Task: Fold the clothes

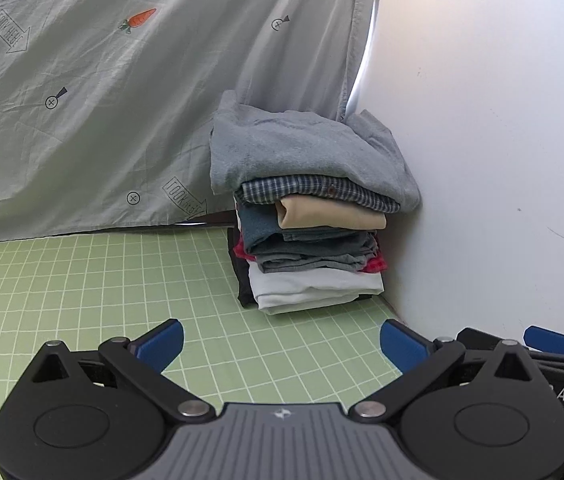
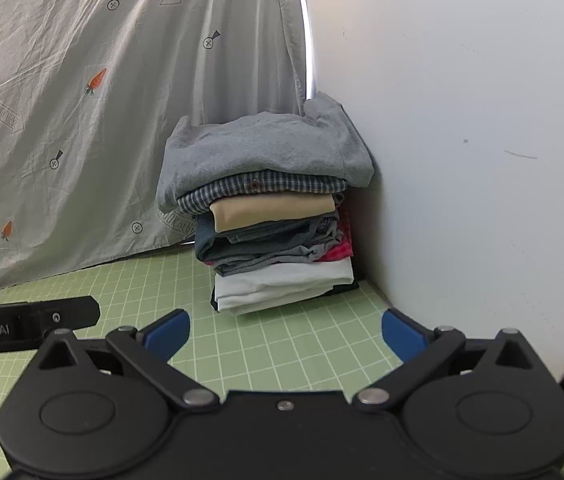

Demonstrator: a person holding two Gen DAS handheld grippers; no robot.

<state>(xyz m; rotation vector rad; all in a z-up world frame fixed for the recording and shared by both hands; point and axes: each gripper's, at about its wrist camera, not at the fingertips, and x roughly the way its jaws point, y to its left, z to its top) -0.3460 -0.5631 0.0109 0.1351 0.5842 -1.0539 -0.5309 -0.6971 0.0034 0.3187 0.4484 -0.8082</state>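
Left gripper [image 1: 281, 344] jaws wide, empty | right gripper [image 2: 285, 334] jaws wide, empty, both over bare green grid mat [image 1: 82, 300] | folded stack [image 1: 310, 216] in mat's far right corner against white wall [image 1: 482, 120], likely for support | grey top garment [image 2: 266, 152] overhangs the stack's edges.

- My right claw [image 2: 285, 334] hung spread wide with nothing between its blue pads [image 2: 168, 334], low over the green gridded mat [image 2: 266, 344] on the bench.
- Ahead I saw a stack of folded clothes [image 2: 270, 216] standing on the mat, touching the white wall [image 2: 462, 120]; a grey top [image 2: 266, 152] lay uppermost, over a checked shirt [image 2: 258, 188] and a tan piece [image 2: 274, 210].
- A carrot-printed sheet [image 2: 102, 120] hung behind the stack.
- Part of the left claw's black body [image 2: 30, 322] showed at the left edge.
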